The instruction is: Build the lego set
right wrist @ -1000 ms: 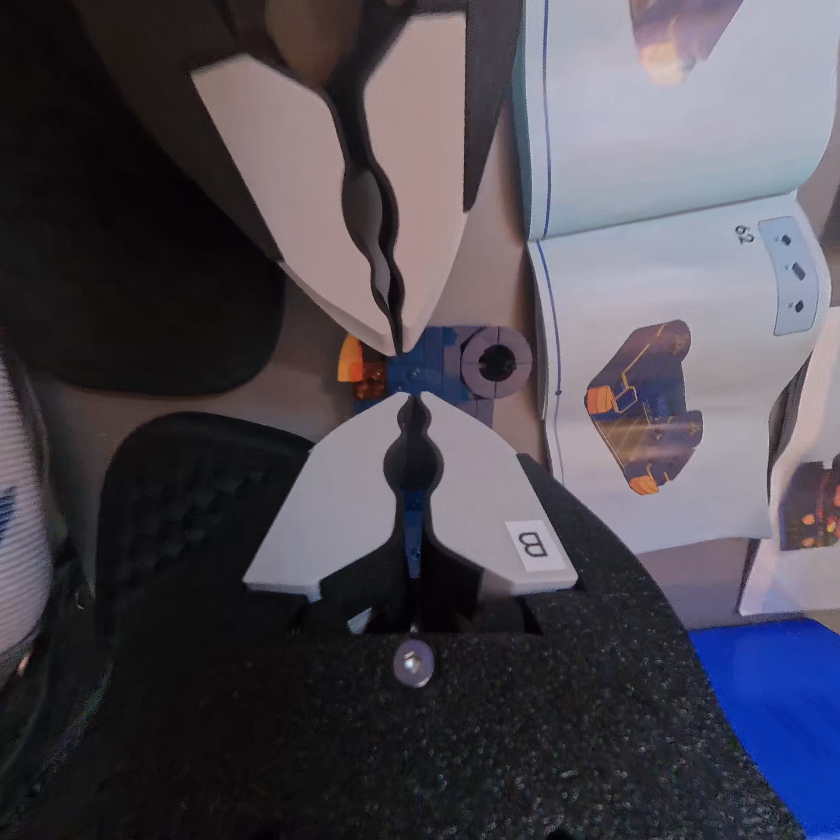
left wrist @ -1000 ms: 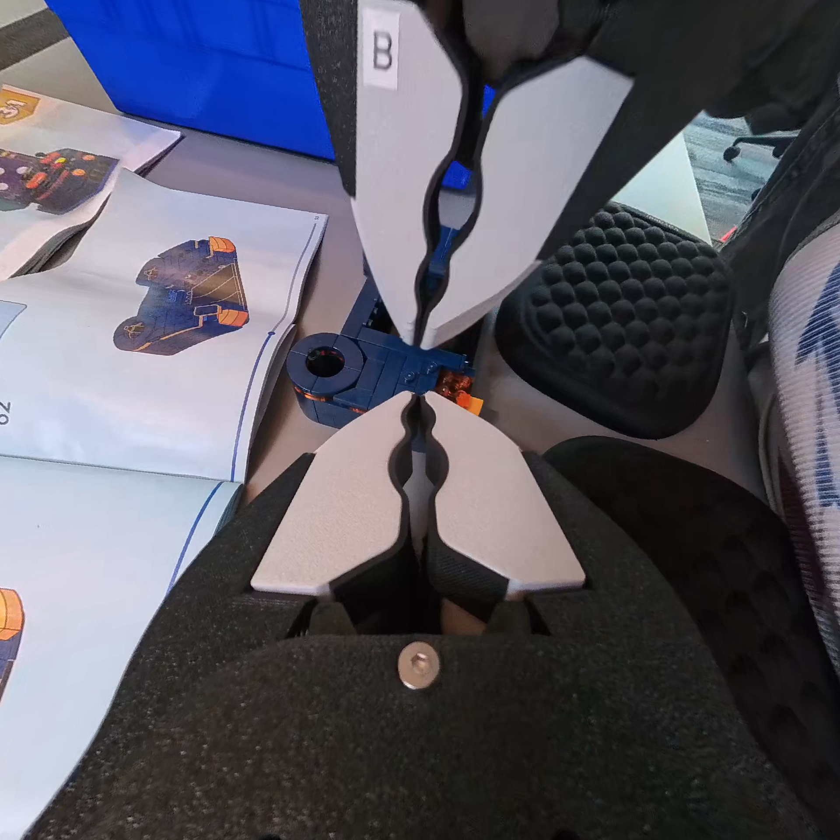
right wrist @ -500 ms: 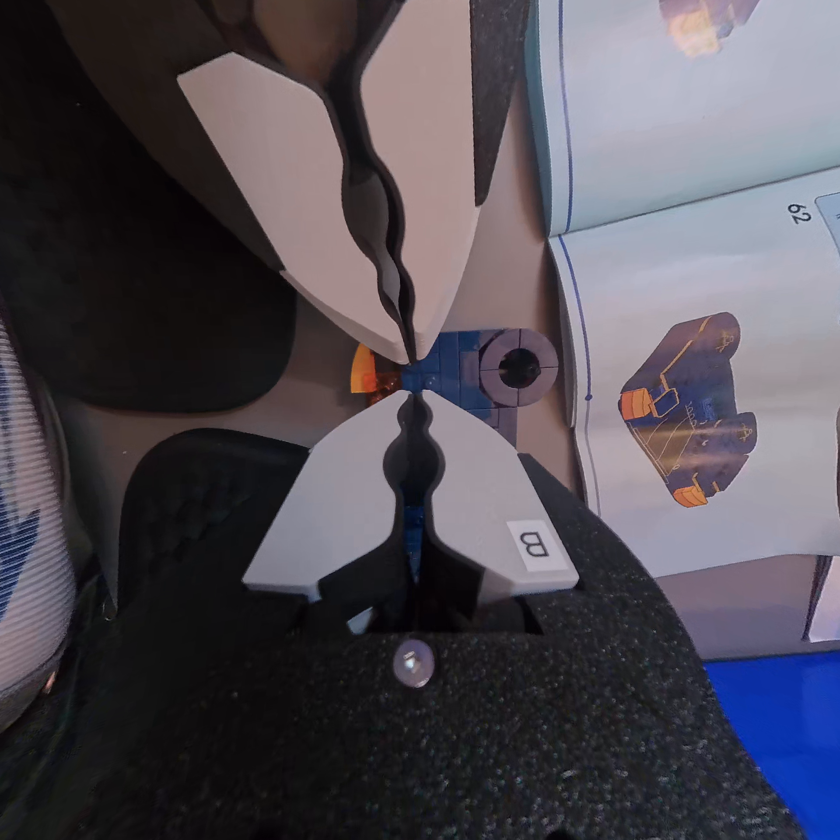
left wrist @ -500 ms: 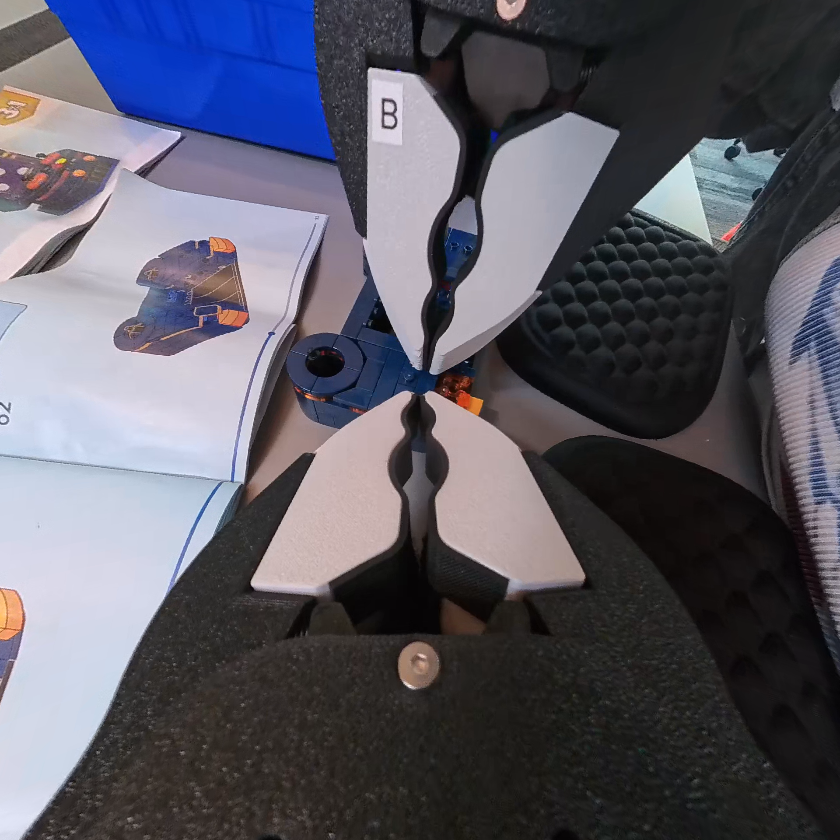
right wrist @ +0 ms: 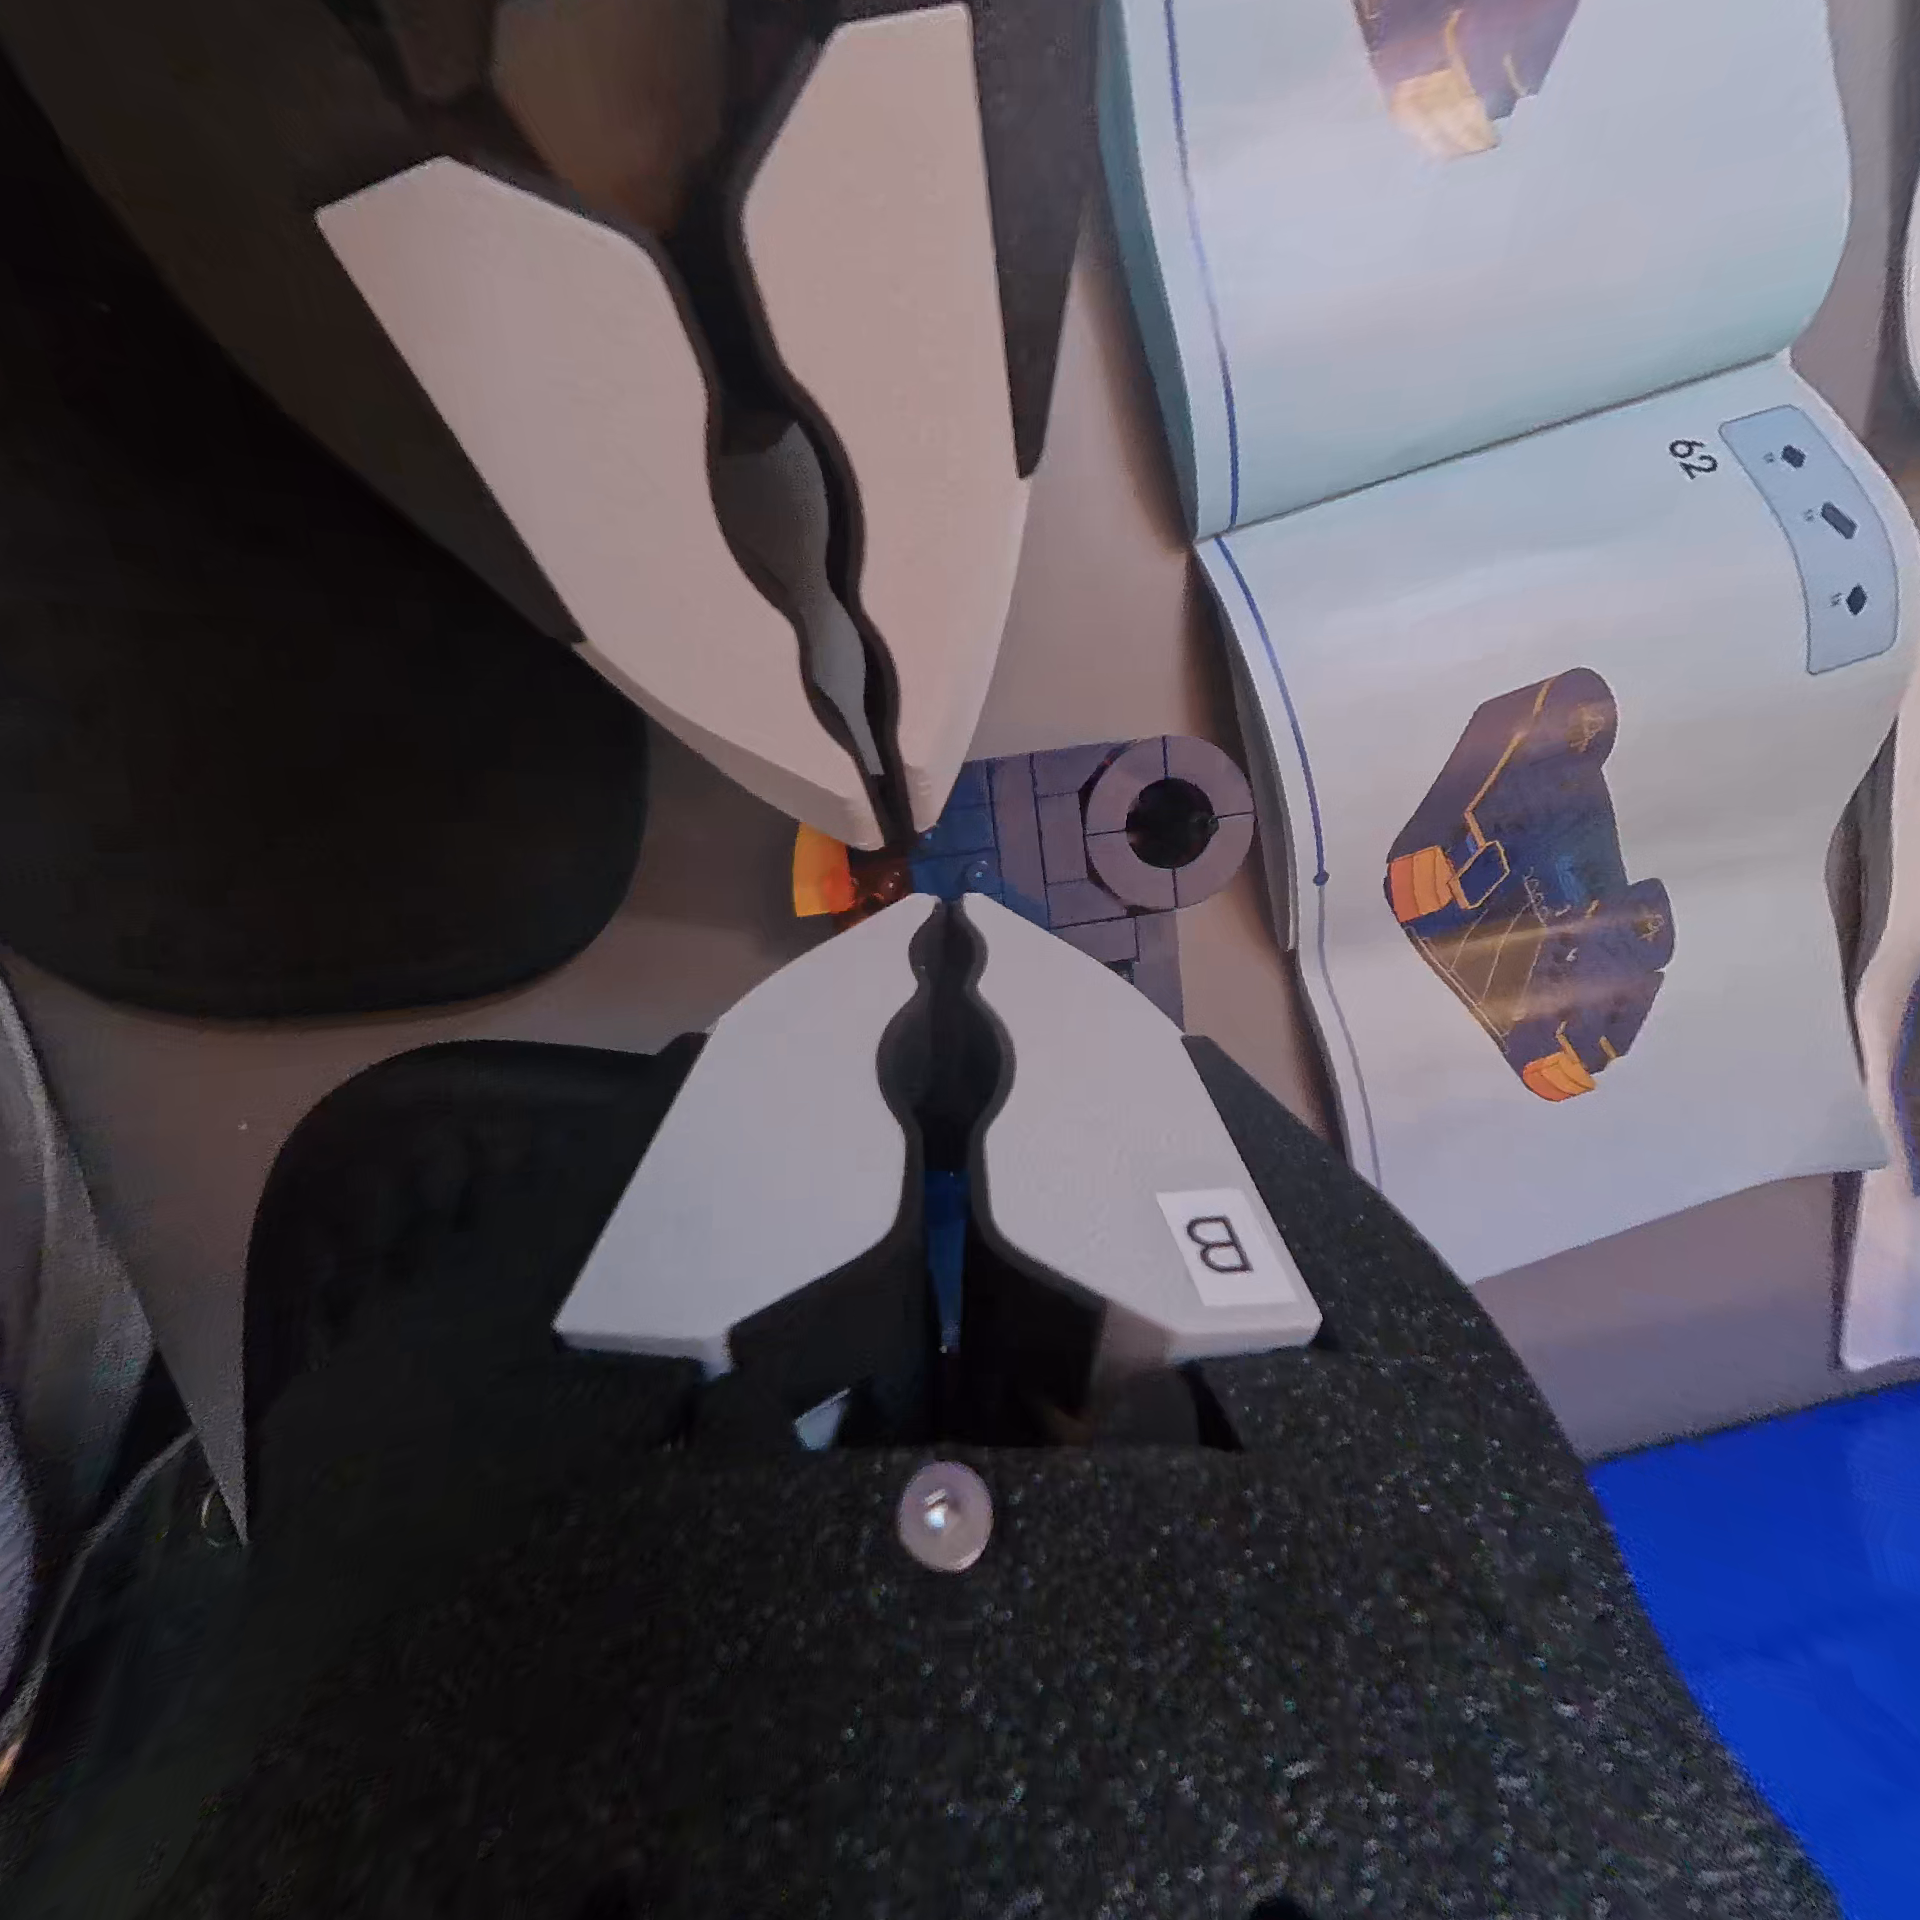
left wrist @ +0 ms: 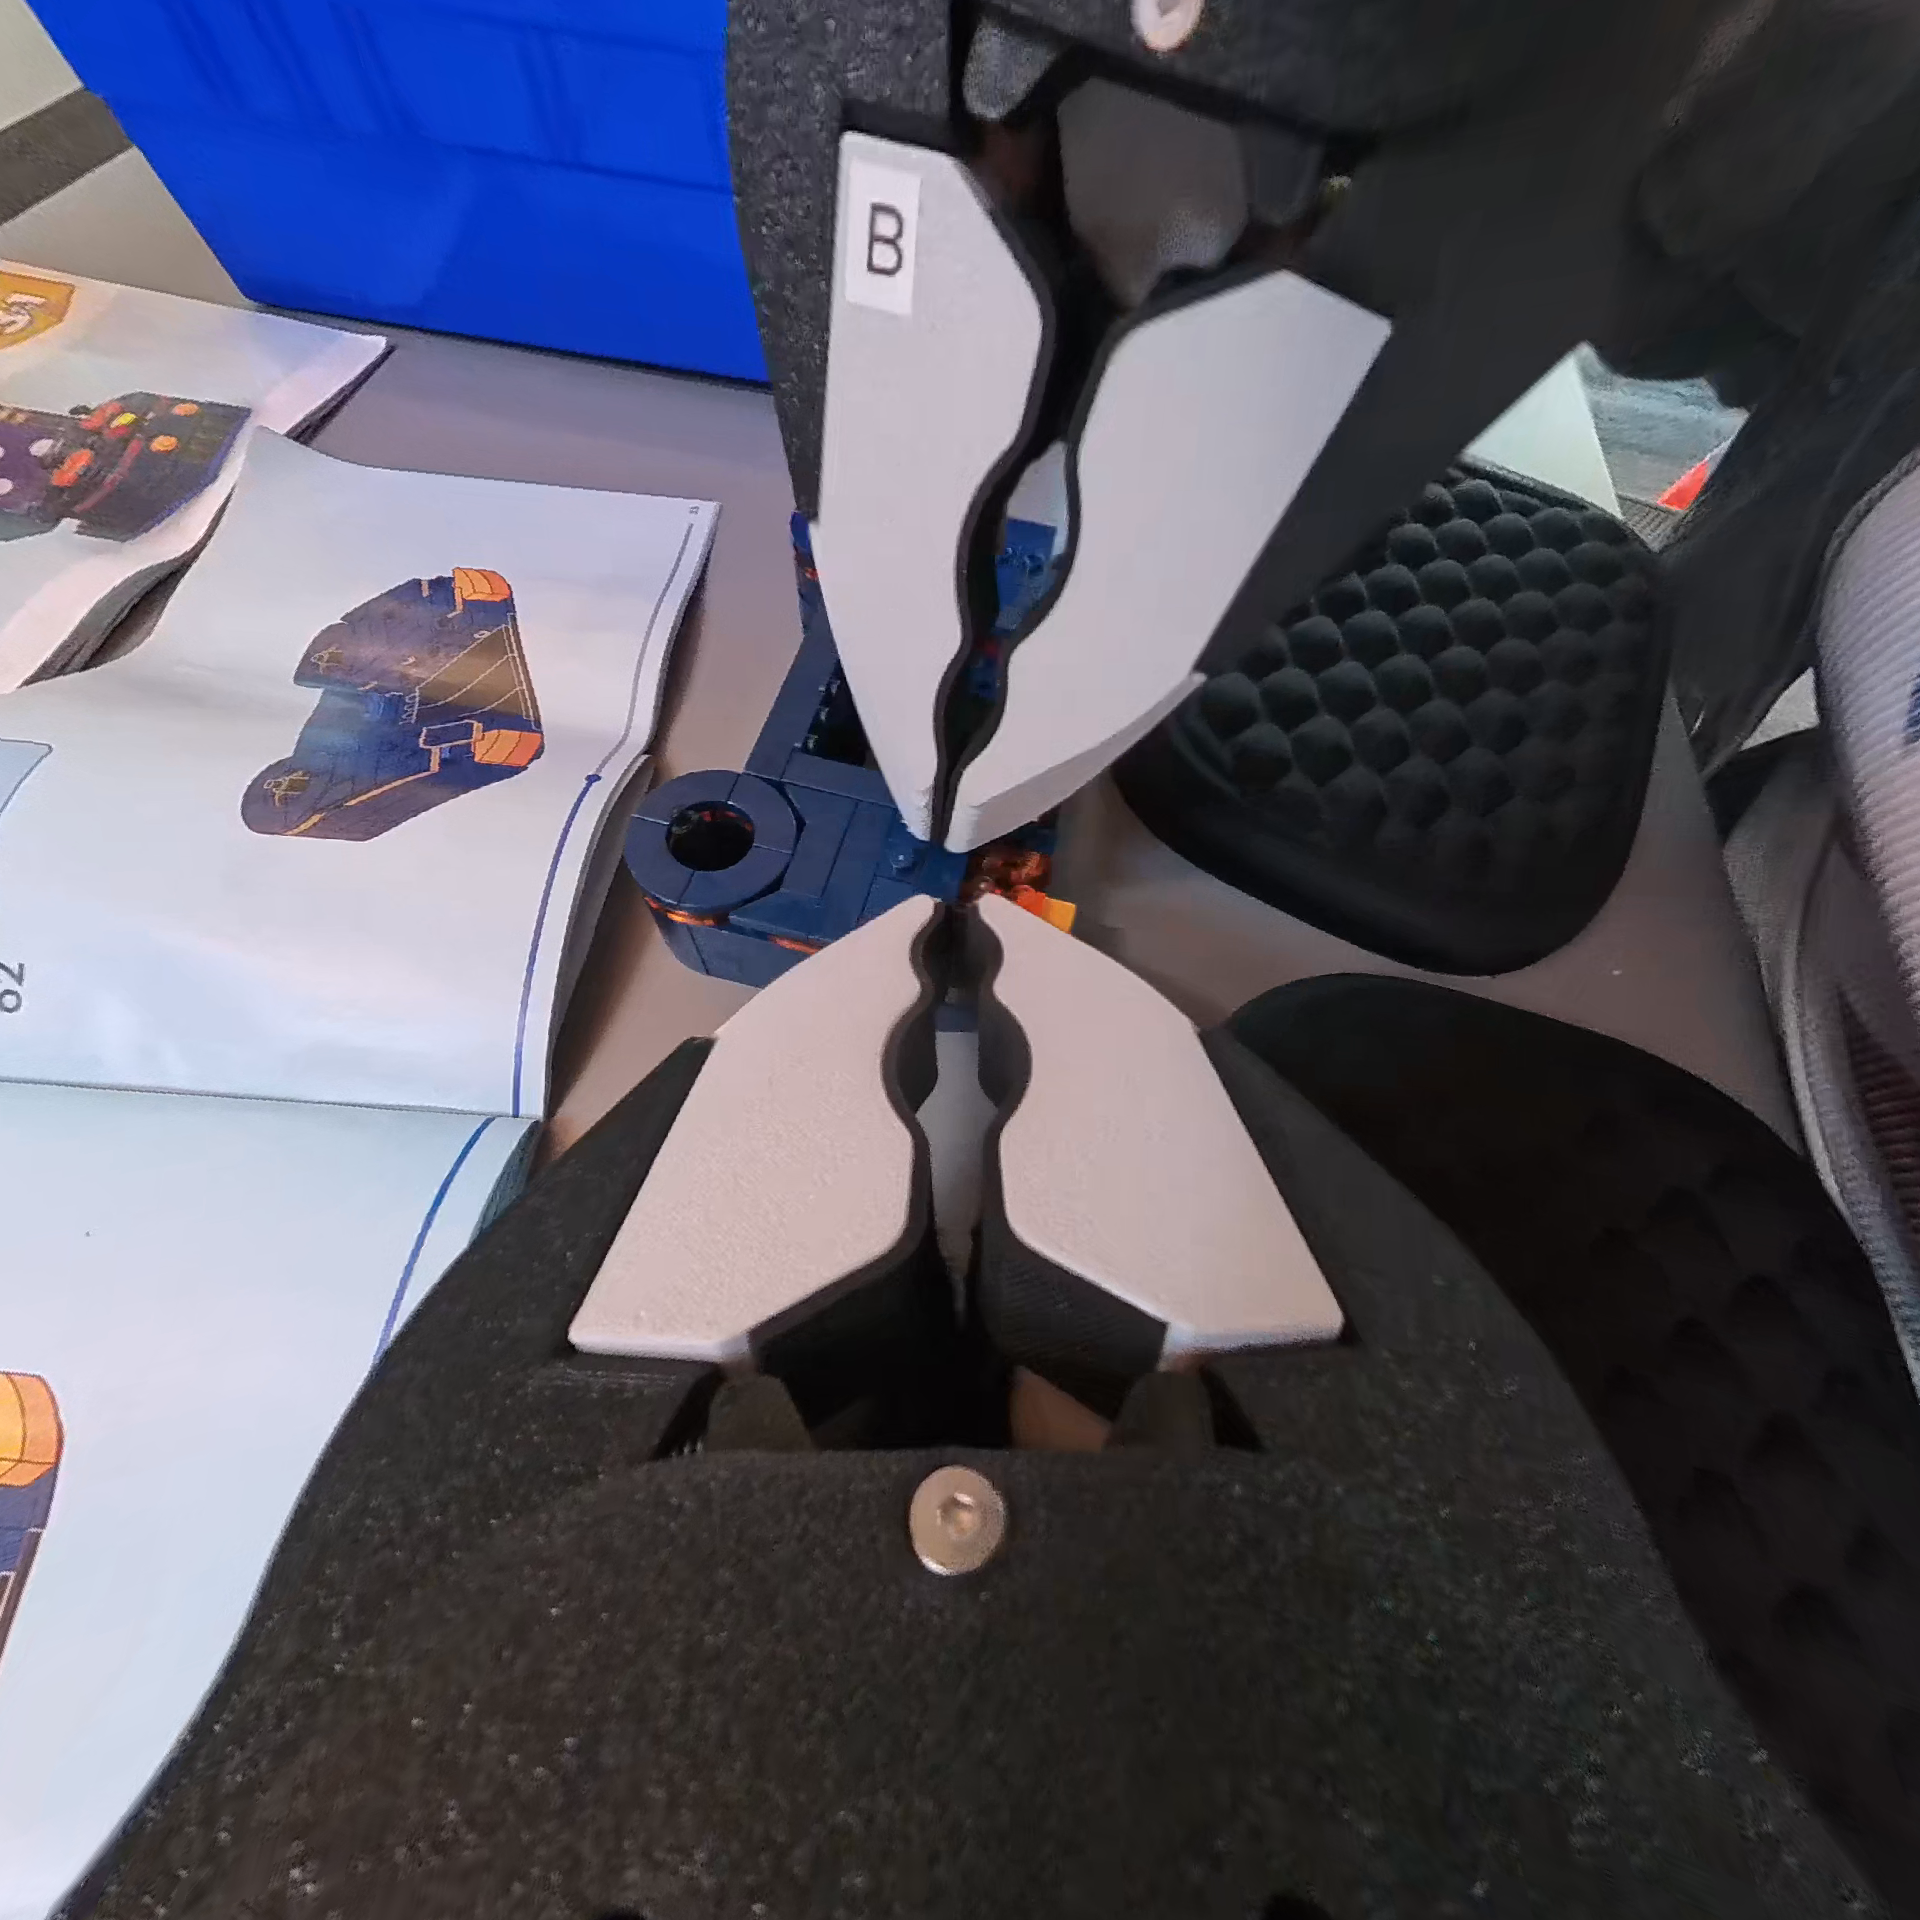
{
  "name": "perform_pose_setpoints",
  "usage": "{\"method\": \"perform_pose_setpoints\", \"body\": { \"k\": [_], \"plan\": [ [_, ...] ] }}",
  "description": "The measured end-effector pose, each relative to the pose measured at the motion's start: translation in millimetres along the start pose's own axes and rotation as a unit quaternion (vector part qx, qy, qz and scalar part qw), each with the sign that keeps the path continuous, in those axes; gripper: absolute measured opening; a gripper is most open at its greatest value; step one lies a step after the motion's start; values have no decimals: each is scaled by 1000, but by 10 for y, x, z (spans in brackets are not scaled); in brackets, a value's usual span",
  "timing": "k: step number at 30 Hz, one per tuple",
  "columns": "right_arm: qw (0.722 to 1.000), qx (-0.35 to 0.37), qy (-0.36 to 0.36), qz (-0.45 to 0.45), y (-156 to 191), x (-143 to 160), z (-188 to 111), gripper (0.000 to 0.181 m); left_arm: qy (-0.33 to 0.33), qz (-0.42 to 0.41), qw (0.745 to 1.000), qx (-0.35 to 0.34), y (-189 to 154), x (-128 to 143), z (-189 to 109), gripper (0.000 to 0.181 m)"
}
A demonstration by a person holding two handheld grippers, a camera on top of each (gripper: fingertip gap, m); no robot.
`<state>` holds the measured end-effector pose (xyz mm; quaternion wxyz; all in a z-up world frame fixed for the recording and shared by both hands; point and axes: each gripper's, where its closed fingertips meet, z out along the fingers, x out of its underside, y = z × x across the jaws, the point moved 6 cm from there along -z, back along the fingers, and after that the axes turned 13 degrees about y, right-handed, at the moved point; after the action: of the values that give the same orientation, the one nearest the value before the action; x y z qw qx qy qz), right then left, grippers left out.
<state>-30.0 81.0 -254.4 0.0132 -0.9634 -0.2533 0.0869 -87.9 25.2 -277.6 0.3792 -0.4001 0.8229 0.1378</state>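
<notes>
A dark blue lego model [left wrist: 790, 862] with a round ring and orange parts lies on the grey table. It also shows in the right wrist view [right wrist: 1091, 831]. My left gripper [left wrist: 951, 912] is shut, with its tips at the near edge of the model. My right gripper [left wrist: 940, 831], marked with a letter sticker, comes from the opposite side and is also shut. Both sets of tips meet at a small blue studded piece [right wrist: 951, 868] on top of the model. In the right wrist view the right gripper [right wrist: 940, 912] is below and the left gripper [right wrist: 896, 831] above.
An open instruction booklet [left wrist: 312, 779] lies just left of the model and also shows in the right wrist view [right wrist: 1558, 831]. A blue bin [left wrist: 416, 156] stands behind it. Black dimpled pads [left wrist: 1434, 707] lie right of the model. A striped sleeve [left wrist: 1870, 831] is at the far right. Left and right tips are no more than a few centimetres apart.
The right gripper has shifted a little over the model, so more of its body shows in the left wrist view. Both grippers stay shut with tips at the same spot.
</notes>
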Motion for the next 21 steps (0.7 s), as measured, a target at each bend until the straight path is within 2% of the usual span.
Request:
{"method": "perform_pose_setpoints", "body": {
  "k": [4, 6, 8, 9, 10, 11, 13, 14, 15, 17, 18, 19, 21],
  "plan": [
    [997, -5, -68, 23, -29, 93, -22, 0, -18, 0, 1000, -7, 15, -12, -37, 9],
    [984, 10, -162, 72, -80, 123, -151, 0, -56, -6, 998, -14, 48, -41, -108, 15],
    [951, 33, -279, 133, -165, 179, -330, 0, -115, -7, 992, -42, 98, -88, -224, 24],
    [926, 47, -337, 162, -209, 229, -412, 9, -149, -9, 987, -64, 134, -116, -296, 29],
    [899, 59, -391, 189, -246, 283, -477, 38, -185, -14, 978, -93, 179, -143, -377, 36],
    [871, 69, -437, 215, -277, 348, -520, 49, -221, -19, 967, -129, 233, -165, -469, 48],
    [822, 95, -511, 235, -300, 474, -568, 71, -294, -42, 925, -236, 373, -181, -718, 80],
    [799, 115, -539, 240, -307, 536, -582, 79, -337, -65, 889, -304, 457, -159, -889, 103],
    [779, 136, -563, 238, -304, 588, -598, 86, -378, -83, 850, -358, 511, -113, -1070, 117],
    [755, 168, -592, 225, -277, 642, -637, 91, -448, -109, 779, -424, 537, 9, -1407, 127],
    [749, 179, -602, 210, -248, 641, -671, 86, -478, -110, 750, -444, 516, 59, -1552, 129],
    [744, 191, -612, 187, -209, 628, -708, 78, -505, -101, 723, -461, 475, 94, -1681, 129],
    [732, 219, -627, 152, -138, 600, -758, 73, -550, -69, 677, -485, 361, 134, -1879, 129]
  ]
}}
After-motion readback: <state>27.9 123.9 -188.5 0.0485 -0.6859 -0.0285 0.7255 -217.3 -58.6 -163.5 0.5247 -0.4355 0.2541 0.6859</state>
